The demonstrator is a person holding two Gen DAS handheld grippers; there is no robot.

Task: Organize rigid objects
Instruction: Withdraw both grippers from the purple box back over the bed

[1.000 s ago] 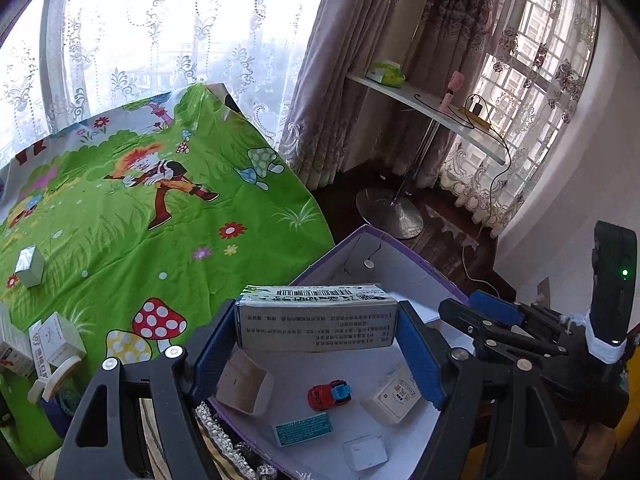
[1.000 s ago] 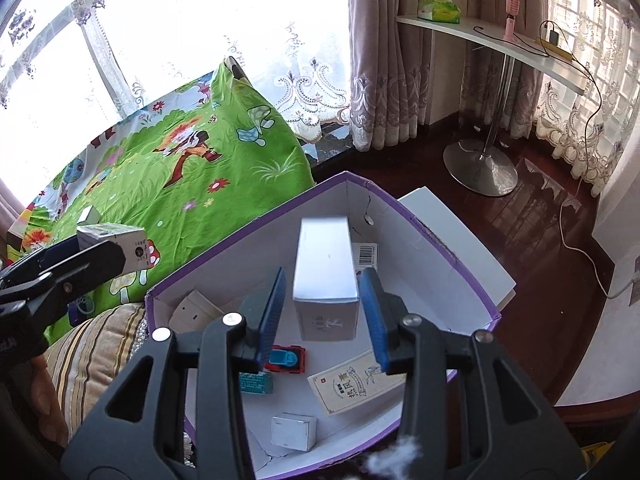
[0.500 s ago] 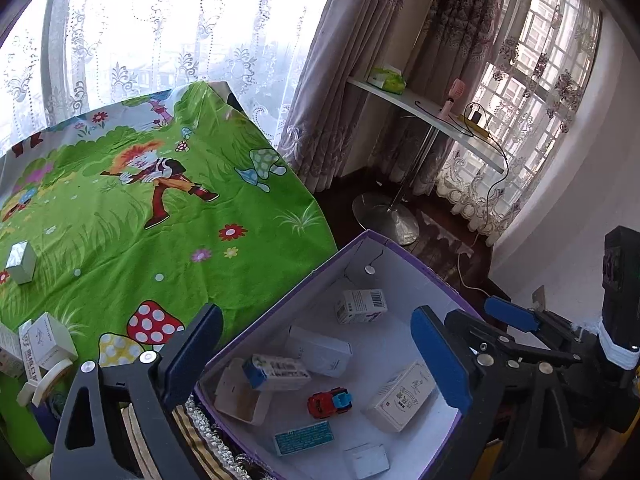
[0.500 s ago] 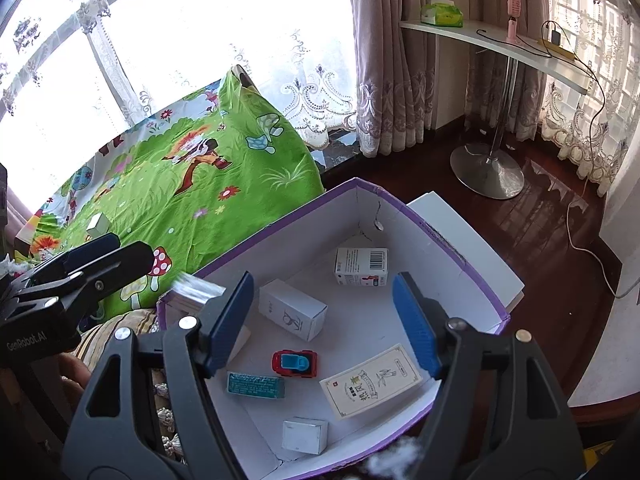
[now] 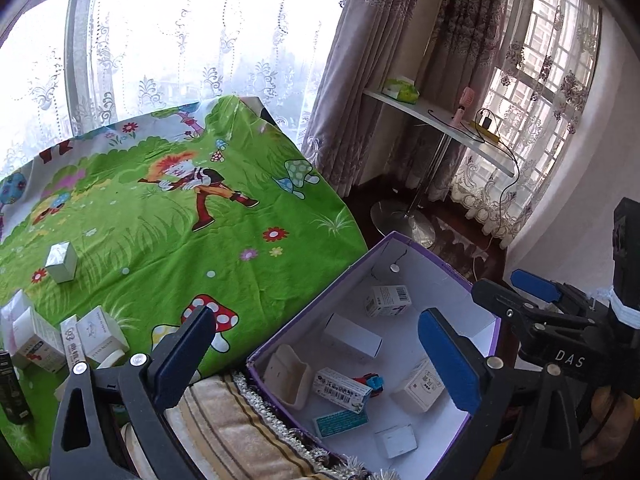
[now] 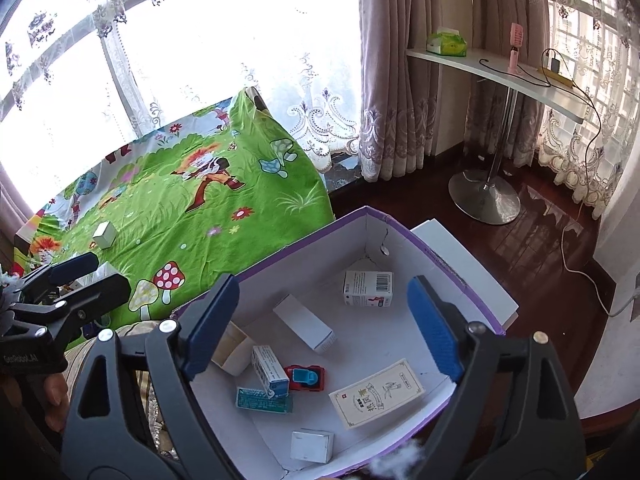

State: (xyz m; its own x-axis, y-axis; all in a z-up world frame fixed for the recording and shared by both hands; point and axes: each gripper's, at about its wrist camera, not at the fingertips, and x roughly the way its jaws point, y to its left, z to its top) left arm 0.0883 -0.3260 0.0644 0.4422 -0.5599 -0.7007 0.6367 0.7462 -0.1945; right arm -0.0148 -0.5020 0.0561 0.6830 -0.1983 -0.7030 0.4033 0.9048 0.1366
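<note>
A purple-rimmed cardboard box (image 5: 312, 304) (image 6: 304, 248) stands beside the bed and holds several small things. A blue-and-white barcode carton (image 5: 342, 390) (image 6: 270, 372) leans by a red toy car (image 6: 306, 378). A plain white carton (image 5: 352, 336) (image 6: 304, 322) lies in the middle. My left gripper (image 5: 316, 316) hangs open over the box's near-left rim, nothing between its pads. Above the box, the jaws of my right gripper (image 6: 322, 284) are opening, with nothing pressed between them. A silver box (image 5: 60, 262) and more cartons (image 5: 60, 340) stay on the green bedspread.
A striped cushion (image 5: 232, 424) lies under the box's near corner. A white lid (image 6: 464, 264) sticks out behind the box. Right of the curtains a white side table (image 6: 500, 76) on a metal foot carries tissues, a pink fan and a cabled power strip. Dark wooden floor lies beyond.
Both grippers let go of their cartons, which now lie in the box: the barcode carton at near left, the white one in the middle. Both jaws widened, and the left gripper drew back toward the bed.
</note>
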